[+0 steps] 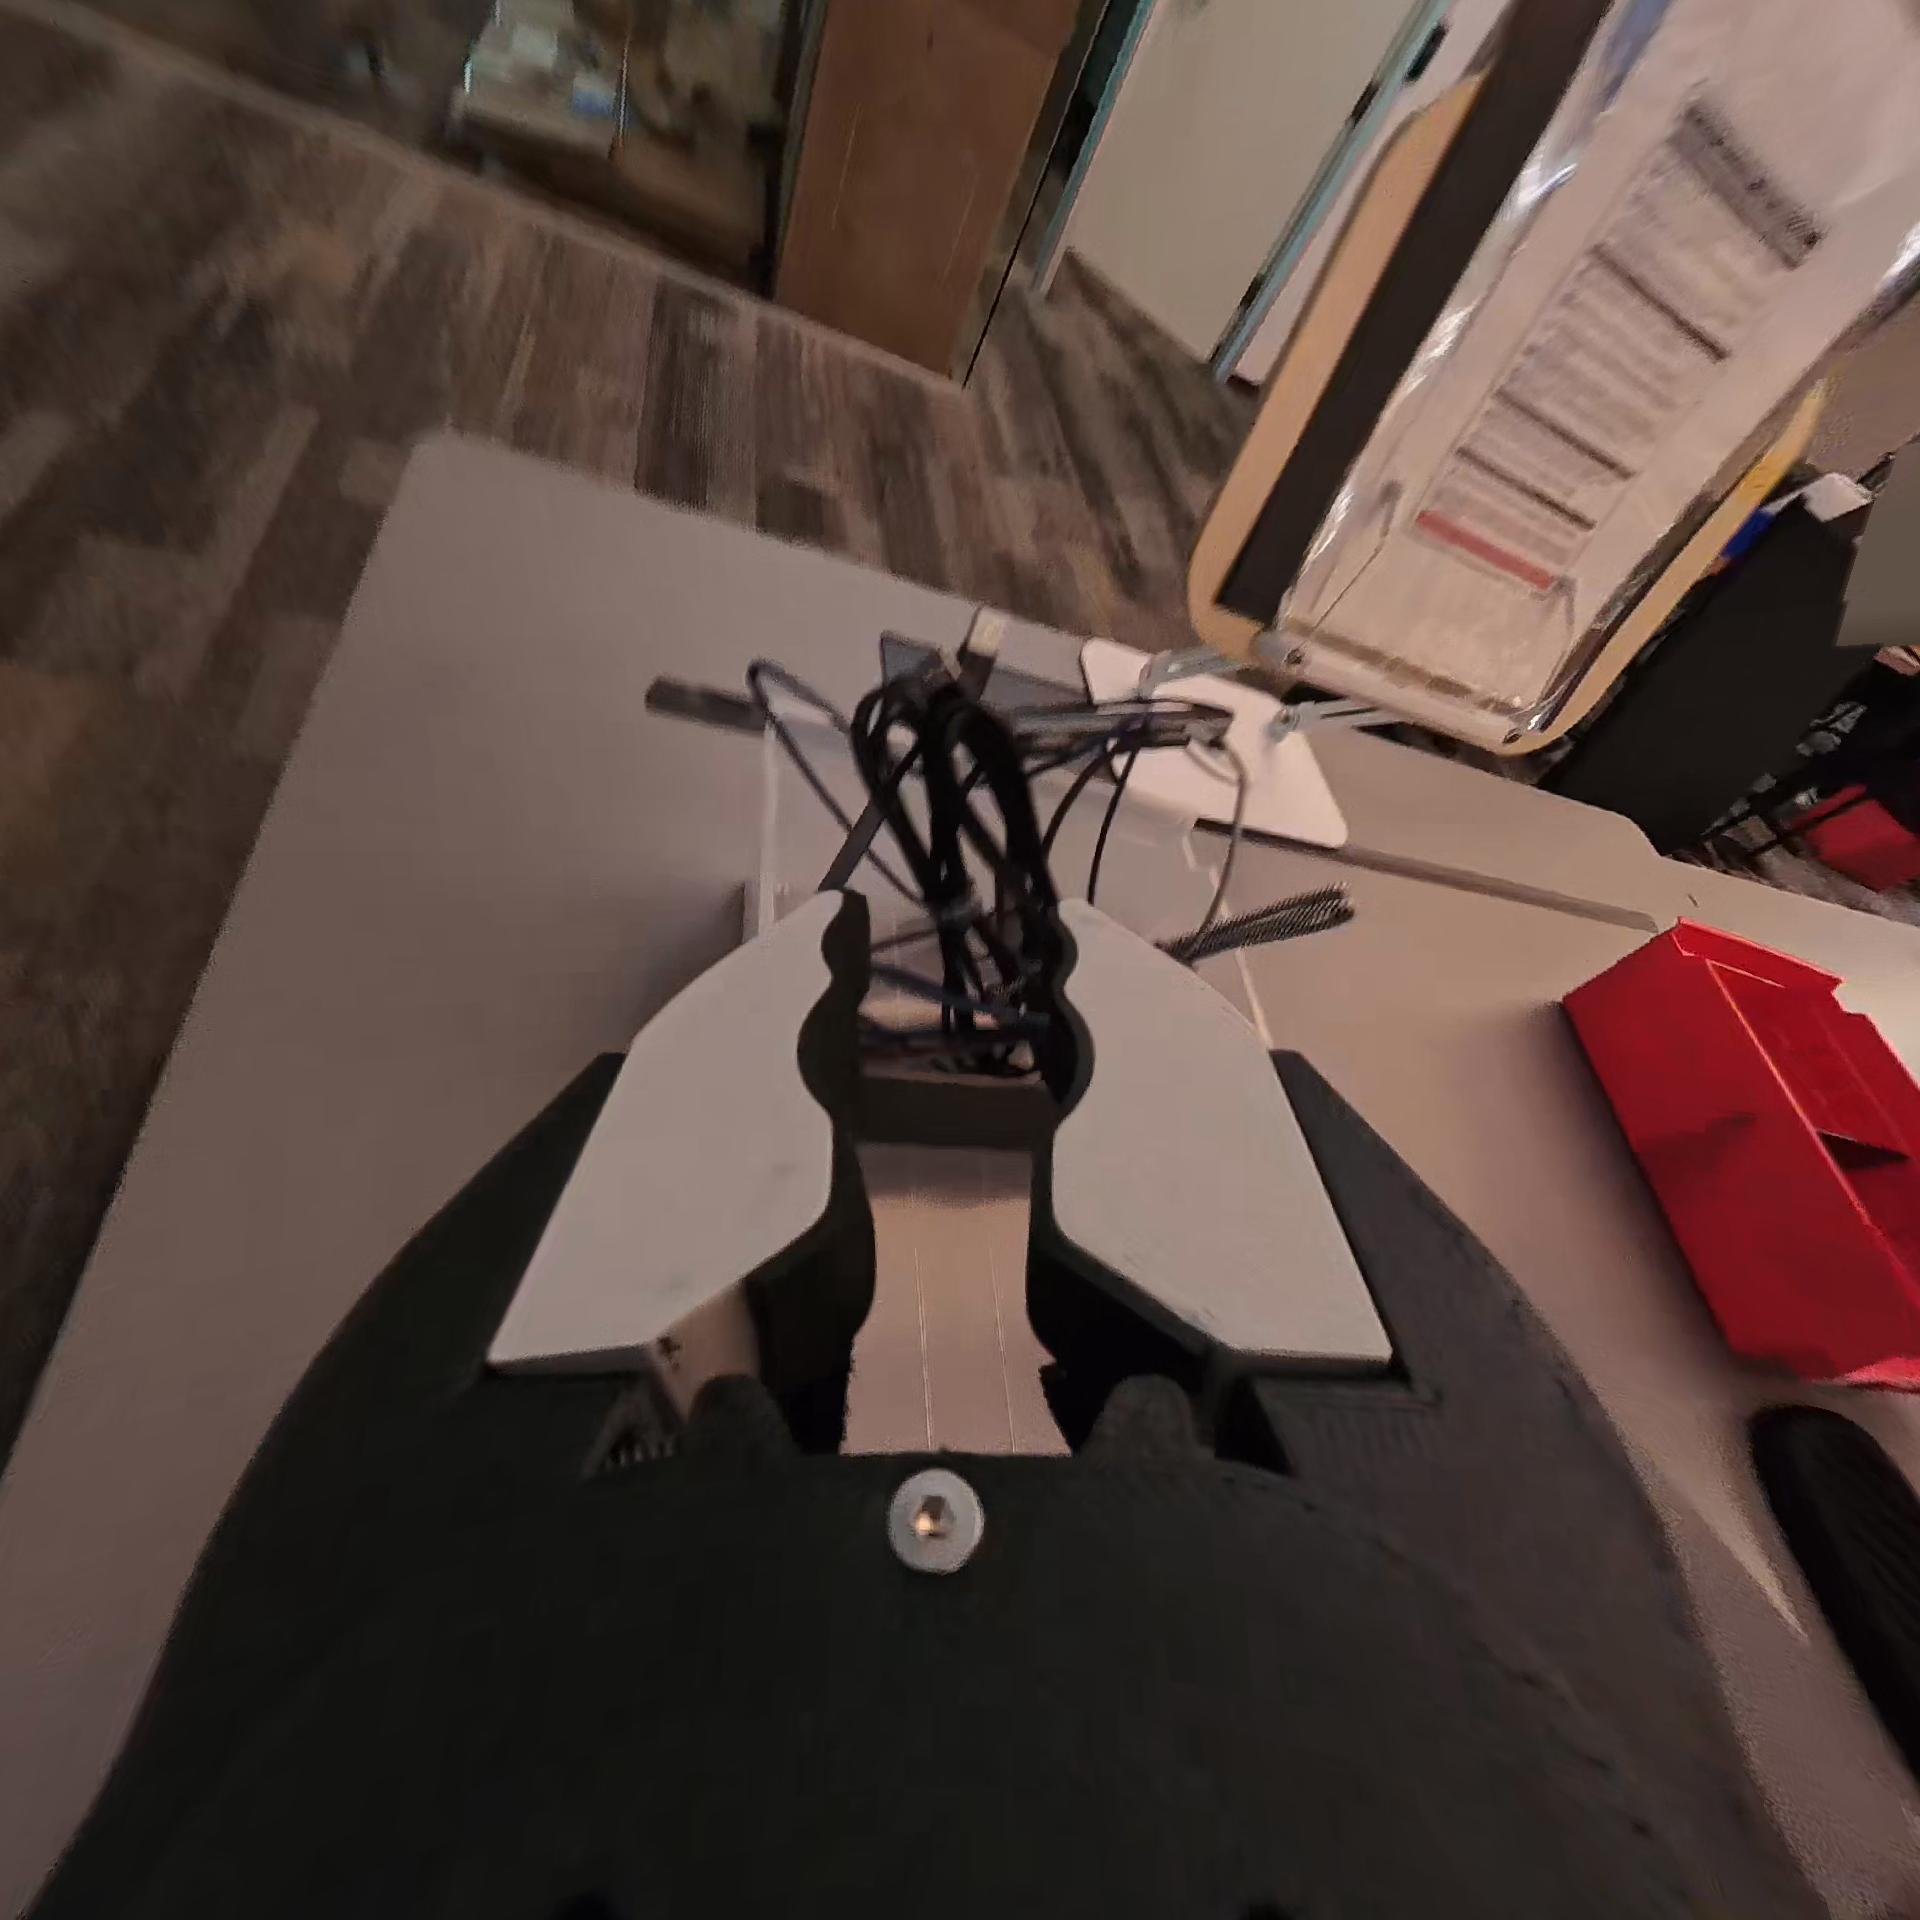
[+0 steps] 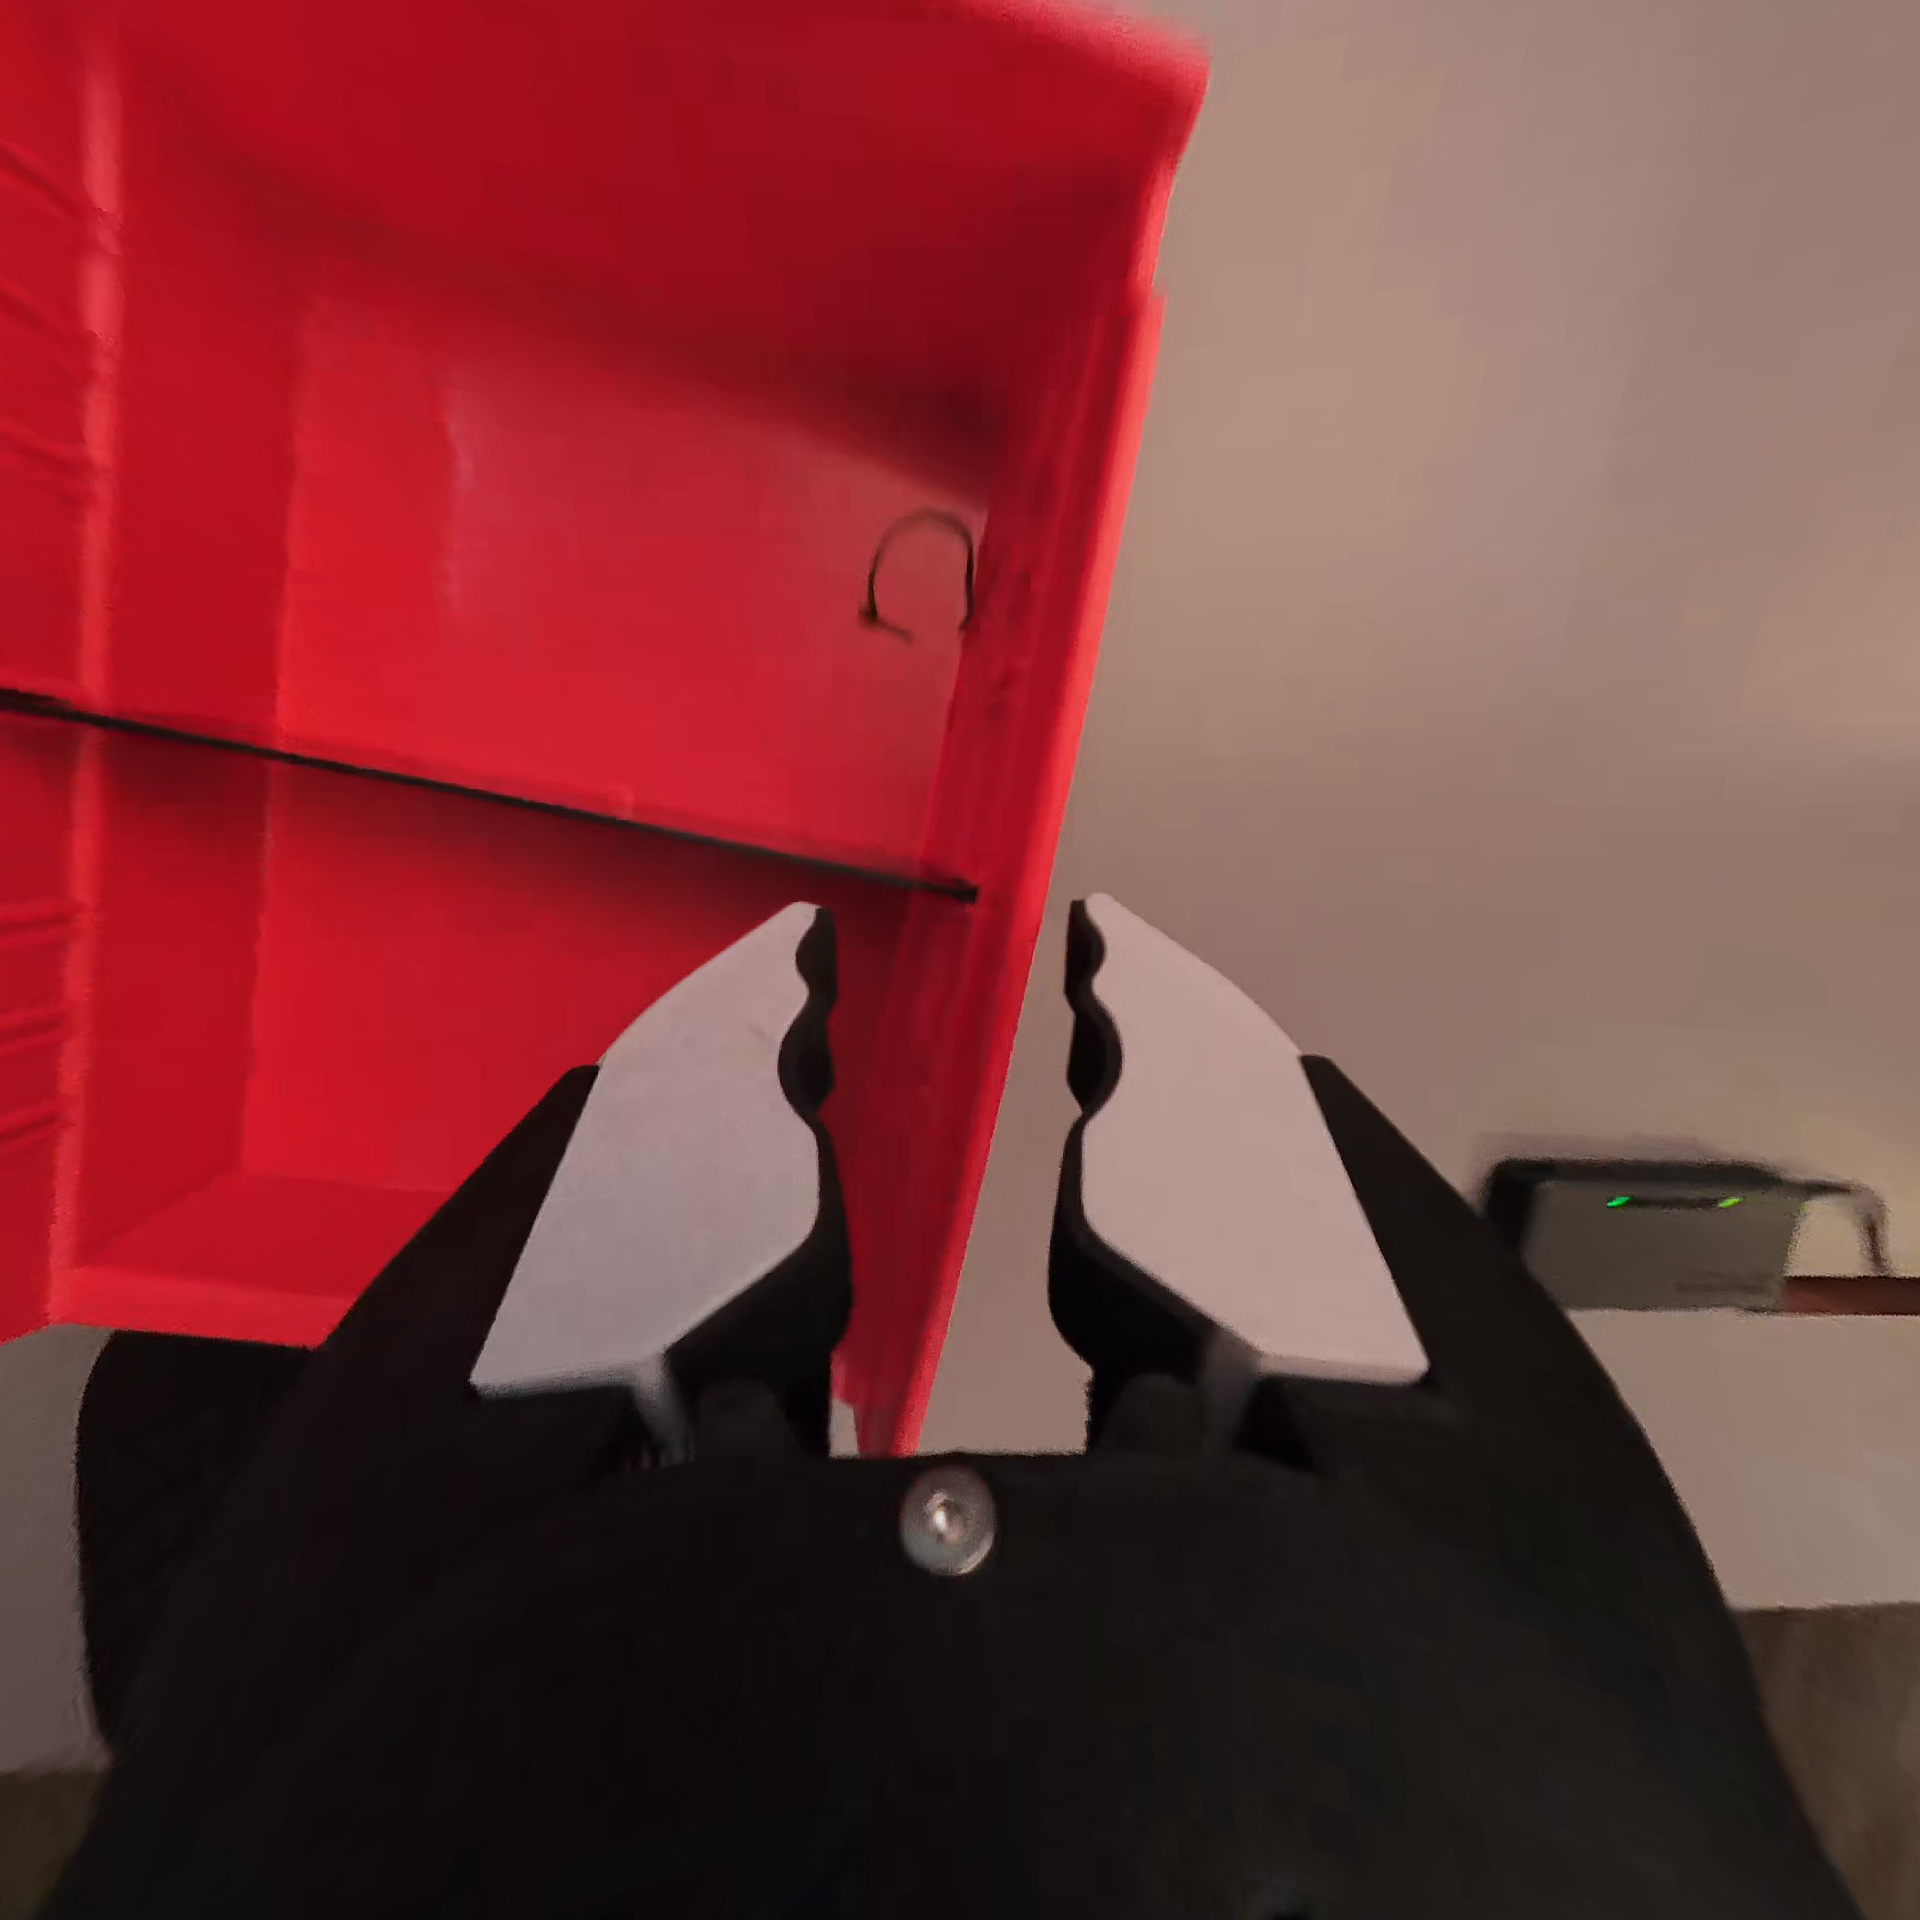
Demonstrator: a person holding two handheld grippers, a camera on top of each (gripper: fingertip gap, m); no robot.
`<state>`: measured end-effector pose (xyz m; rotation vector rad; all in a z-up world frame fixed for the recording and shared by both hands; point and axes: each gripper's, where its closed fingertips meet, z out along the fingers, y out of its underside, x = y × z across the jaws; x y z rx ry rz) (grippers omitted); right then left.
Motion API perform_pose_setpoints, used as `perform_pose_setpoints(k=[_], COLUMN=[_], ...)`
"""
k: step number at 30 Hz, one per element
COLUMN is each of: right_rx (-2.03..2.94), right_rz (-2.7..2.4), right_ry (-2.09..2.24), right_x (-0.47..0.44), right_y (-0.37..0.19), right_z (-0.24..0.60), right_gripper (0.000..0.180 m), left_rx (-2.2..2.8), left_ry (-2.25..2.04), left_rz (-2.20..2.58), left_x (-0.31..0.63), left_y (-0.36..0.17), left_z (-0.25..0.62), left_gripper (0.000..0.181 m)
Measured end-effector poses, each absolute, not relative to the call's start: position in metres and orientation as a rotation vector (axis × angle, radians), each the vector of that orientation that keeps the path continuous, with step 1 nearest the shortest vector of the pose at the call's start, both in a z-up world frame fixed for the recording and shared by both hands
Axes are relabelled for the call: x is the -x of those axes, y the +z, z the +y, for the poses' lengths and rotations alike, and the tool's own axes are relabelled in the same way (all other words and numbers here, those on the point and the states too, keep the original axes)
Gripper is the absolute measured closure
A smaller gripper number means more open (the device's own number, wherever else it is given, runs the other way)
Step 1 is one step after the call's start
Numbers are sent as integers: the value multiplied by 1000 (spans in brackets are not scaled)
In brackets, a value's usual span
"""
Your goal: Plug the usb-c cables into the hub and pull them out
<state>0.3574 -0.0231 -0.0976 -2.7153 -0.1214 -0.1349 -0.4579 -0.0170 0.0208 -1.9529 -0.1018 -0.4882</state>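
Observation:
In the left wrist view a bundle of black cables (image 1: 940,800) with thin blue ones stands tangled in a clear stand (image 1: 774,831) on the grey table (image 1: 468,831). A silver plug (image 1: 982,636) sticks up at its top. A slim dark bar, perhaps the hub (image 1: 1117,720), lies behind the bundle. My left gripper (image 1: 956,935) is open, its tips on either side of the bundle's lower part; a dark block (image 1: 945,1107) shows between the fingers. My right gripper (image 2: 945,925) is open and empty over the right wall of a red bin (image 2: 623,468).
The red bin (image 1: 1766,1143) lies at the table's right. A white stand base (image 1: 1262,774) holds a wrapped sign board (image 1: 1538,343). A black braided piece (image 1: 1262,920) lies nearby. In the bin are a thin black rod (image 2: 468,788) and a small loop (image 2: 920,577). A grey box with green lights (image 2: 1642,1231) sits right. Tip to tip, the grippers are about 85 cm apart.

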Motion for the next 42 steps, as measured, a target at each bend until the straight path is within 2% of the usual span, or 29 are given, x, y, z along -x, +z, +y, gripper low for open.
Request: perform_pose_setpoints(k=[3,7,12,15,18,23,27,34,36,42], right_rx=[2420,1811,1364,1236,1210,1217,1335,1364,1357,1351], right_rz=[-223,-291,-367,-437,-504,-579,-613,-649,-652,-640], right_ry=[-189,-141,31,73,45,-36,-30,-48,-74,-53], right_x=[-331,-261,-169,-127,-102,-87,-88,-85,-88,-91], right_y=[-43,60,141,165,165,142,116,107,108,110], right_z=[1,17,-10,-25,-32,-16,5,9,8,7], right_gripper=[137,140,134,134,134,143,143,143,144,145], left_rx=[1841,1824,2042,2076,2132,2257,2276,2314,2303,2278], left_ry=[-437,-416,-455,-541,-593,-424,-430,-498,-500,-602], left_rz=[24,145,240,170,29,-68,-92,-78,-83,-53], left_x=[436,395,357,351,354,372,370,361,363,359], left_y=[46,56,3,-17,-38,-77,-89,-105,-105,-102], left_z=[-10,-7,18,38,55,73,81,89,90,89], left_gripper=[143,130,116,122,131,135,135,138,147,160])
